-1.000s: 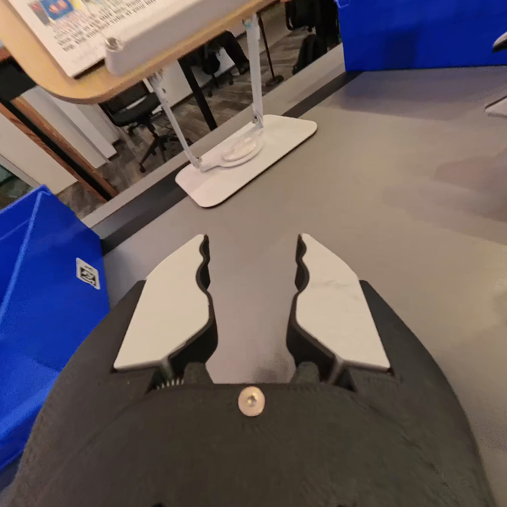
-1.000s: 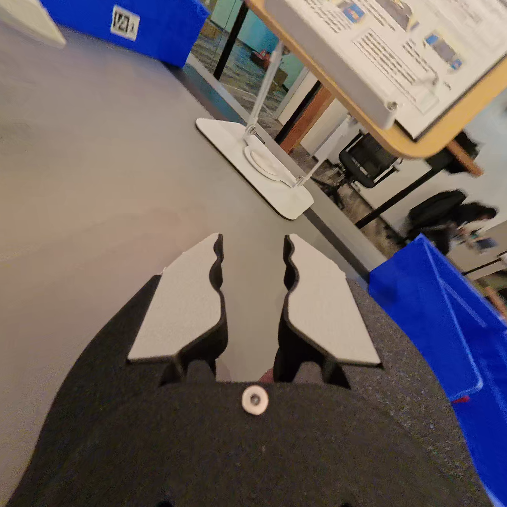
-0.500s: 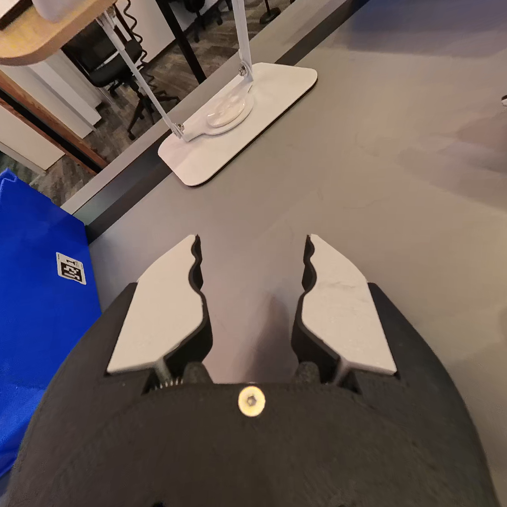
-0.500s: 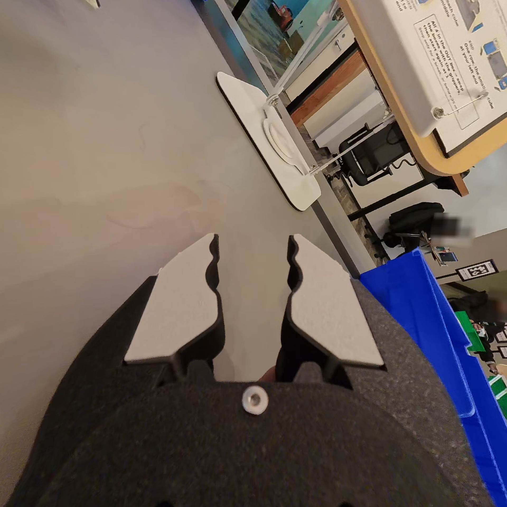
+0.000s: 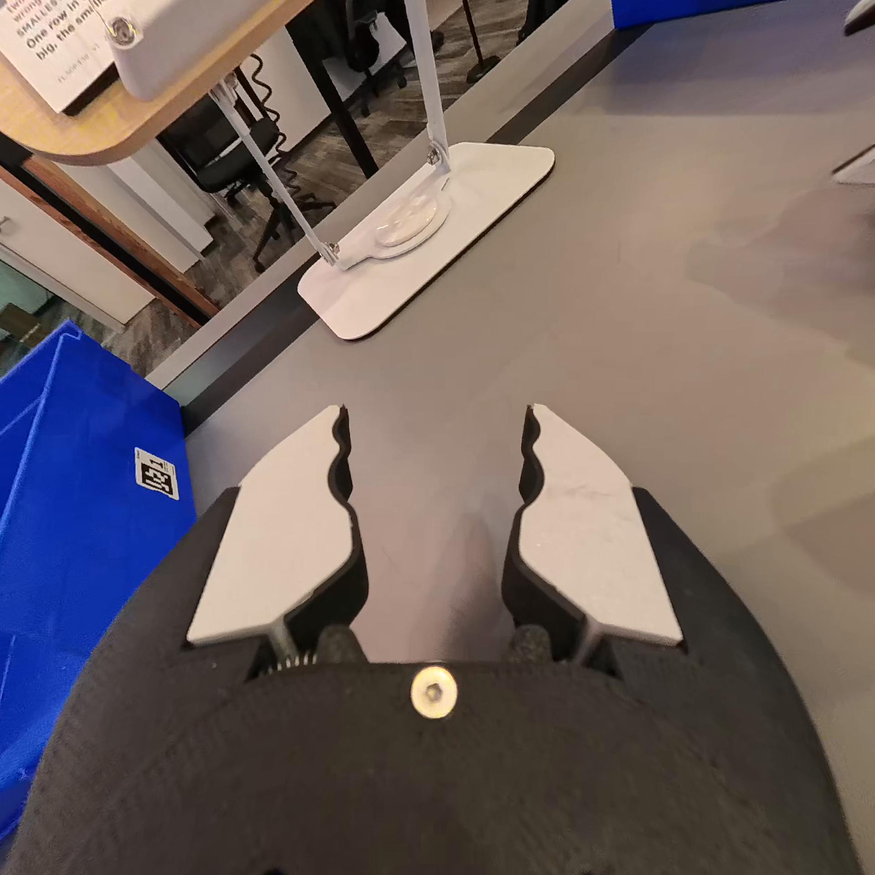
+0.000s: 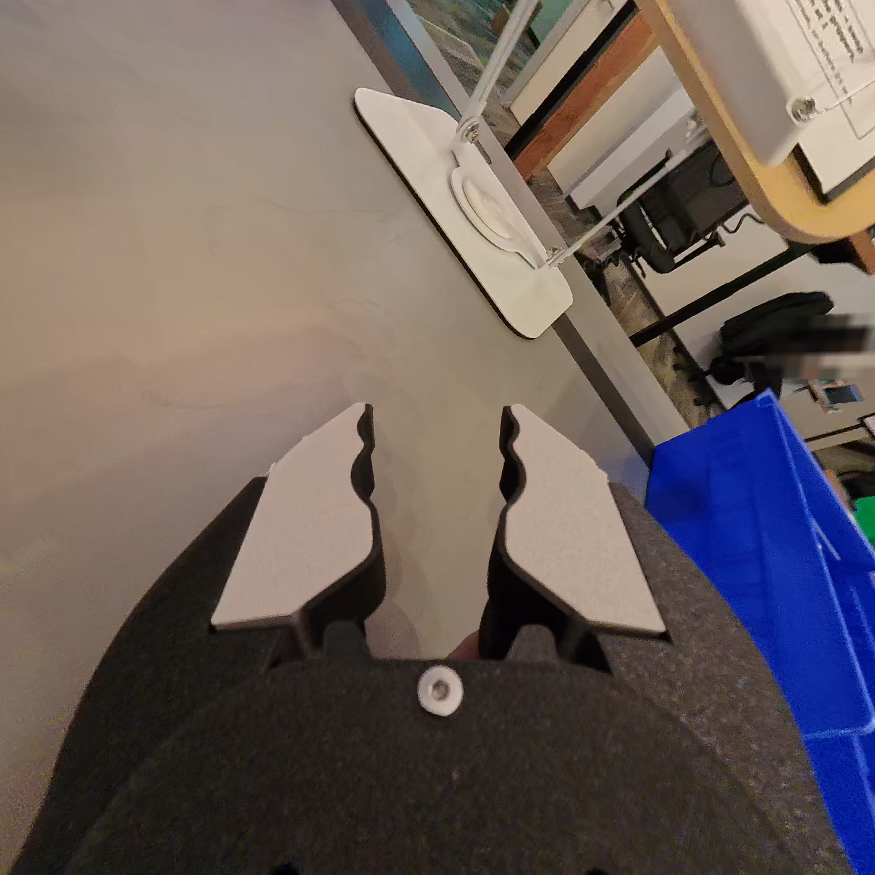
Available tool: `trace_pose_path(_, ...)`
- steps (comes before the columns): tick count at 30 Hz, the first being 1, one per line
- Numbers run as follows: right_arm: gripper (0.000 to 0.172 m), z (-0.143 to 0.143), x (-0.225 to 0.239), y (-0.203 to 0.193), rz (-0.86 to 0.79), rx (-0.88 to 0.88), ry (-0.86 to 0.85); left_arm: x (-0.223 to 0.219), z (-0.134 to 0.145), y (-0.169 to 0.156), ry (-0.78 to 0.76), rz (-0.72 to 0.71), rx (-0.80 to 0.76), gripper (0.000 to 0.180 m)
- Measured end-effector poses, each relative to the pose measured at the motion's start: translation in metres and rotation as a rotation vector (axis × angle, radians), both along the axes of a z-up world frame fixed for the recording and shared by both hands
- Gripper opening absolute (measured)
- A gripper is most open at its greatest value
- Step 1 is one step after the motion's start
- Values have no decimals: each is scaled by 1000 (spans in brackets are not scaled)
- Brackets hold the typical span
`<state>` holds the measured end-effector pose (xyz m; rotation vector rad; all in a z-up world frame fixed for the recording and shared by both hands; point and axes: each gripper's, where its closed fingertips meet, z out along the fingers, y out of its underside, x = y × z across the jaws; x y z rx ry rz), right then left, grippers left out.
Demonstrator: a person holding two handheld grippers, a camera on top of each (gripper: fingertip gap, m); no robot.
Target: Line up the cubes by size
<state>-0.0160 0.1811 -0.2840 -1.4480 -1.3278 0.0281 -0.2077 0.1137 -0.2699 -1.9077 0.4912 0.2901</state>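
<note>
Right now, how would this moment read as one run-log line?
stage: pre-pick | left tongs: open, empty | right tongs: open, empty | cubes: none in view | table: stand base, blue bins

Your two wrist cameras hover close over the tabletop (image 5: 615, 379), both facing the white stand base (image 5: 426, 236) (image 6: 473, 203) at its far edge.

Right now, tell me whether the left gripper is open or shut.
Open. The left gripper has its fingers spread apart, and only bare grey table shows between them; nothing is held.
</note>
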Motion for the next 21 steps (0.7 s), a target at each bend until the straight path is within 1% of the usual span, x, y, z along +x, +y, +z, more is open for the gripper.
trace_pose_path(2, 50, 4, 3, 5, -26, -34, 47, -2, 2, 0, 8, 9, 17, 69)
trace_pose_path(4, 53, 13, 7, 8, -72, -67, 125, -3, 6, -1, 14, 14, 44, 69)
trace_pose_path(6, 53, 27, 5, -1, -48, -90, 238, -5, 12, -4, 7, 22, 83, 69)
trace_pose_path(7, 51, 35, 7, -3, -50, -66, 281, -7, 16, -5, 8, 37, 102, 69)
trace_pose_path(9, 52, 46, 14, -3, -59, 5, 268, -17, 30, -11, 21, 85, 170, 70)
trace_pose_path(11, 52, 64, 29, 5, -106, 98, 284, -27, 46, -18, 25, 129, 240, 70)
trace_pose_path(13, 56, 83, 50, 17, -179, 141, 360, -42, 63, -28, 40, 192, 313, 70)
trace_pose_path(16, 62, 106, 92, 36, -329, 209, 455, -74, 81, -42, 38, 304, 402, 78)
trace_pose_path(18, 66, 109, 114, 47, -408, 202, 494, -99, 85, -48, 12, 377, 431, 85)
trace_pose_path(21, 65, 95, 134, 64, -497, 152, 486, -133, 72, -49, -52, 472, 397, 93)
